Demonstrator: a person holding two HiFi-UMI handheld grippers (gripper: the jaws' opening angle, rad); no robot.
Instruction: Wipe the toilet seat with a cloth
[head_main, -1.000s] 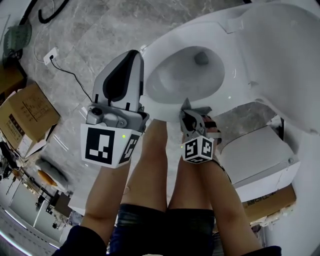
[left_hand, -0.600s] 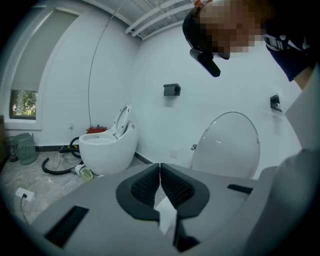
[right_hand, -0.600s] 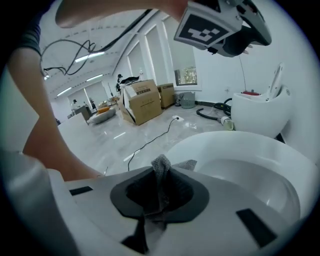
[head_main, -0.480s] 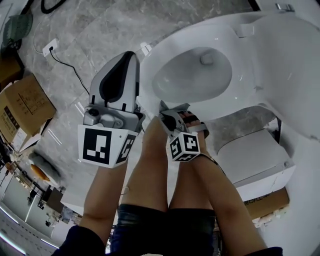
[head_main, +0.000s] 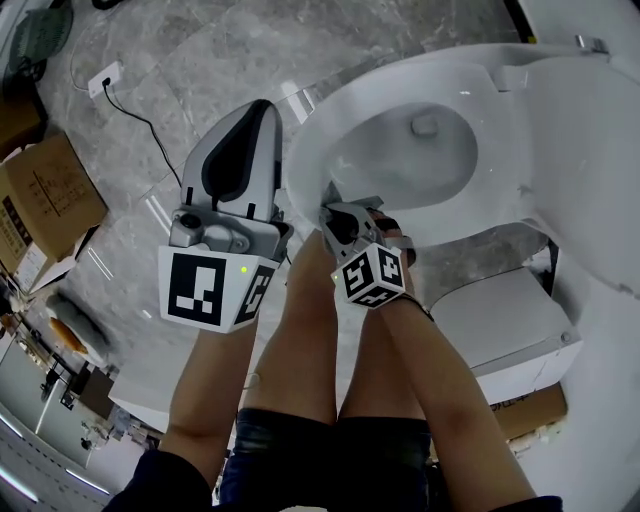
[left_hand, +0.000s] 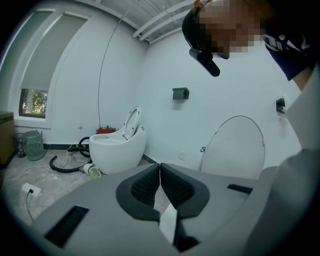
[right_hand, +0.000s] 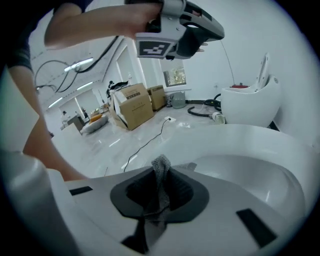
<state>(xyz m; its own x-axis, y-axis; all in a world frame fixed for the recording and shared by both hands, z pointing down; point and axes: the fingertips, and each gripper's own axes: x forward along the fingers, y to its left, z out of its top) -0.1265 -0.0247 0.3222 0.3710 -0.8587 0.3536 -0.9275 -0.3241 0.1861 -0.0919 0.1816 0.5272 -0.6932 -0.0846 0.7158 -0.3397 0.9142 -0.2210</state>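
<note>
The right gripper (head_main: 338, 208) is at the front edge of the white seat (head_main: 305, 160), with a bit of grey cloth (head_main: 372, 204) at its tip. The left gripper (head_main: 263, 108) is just beside the toilet, over the grey floor (head_main: 200, 50). Brown boxes (head_main: 45, 200) sit far left. Bare legs (head_main: 300, 335) show below.

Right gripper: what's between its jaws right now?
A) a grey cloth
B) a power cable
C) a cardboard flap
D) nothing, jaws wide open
A: in the right gripper view, the right gripper has its jaws closed on a strip of grey cloth, held just over the white toilet seat.
</note>
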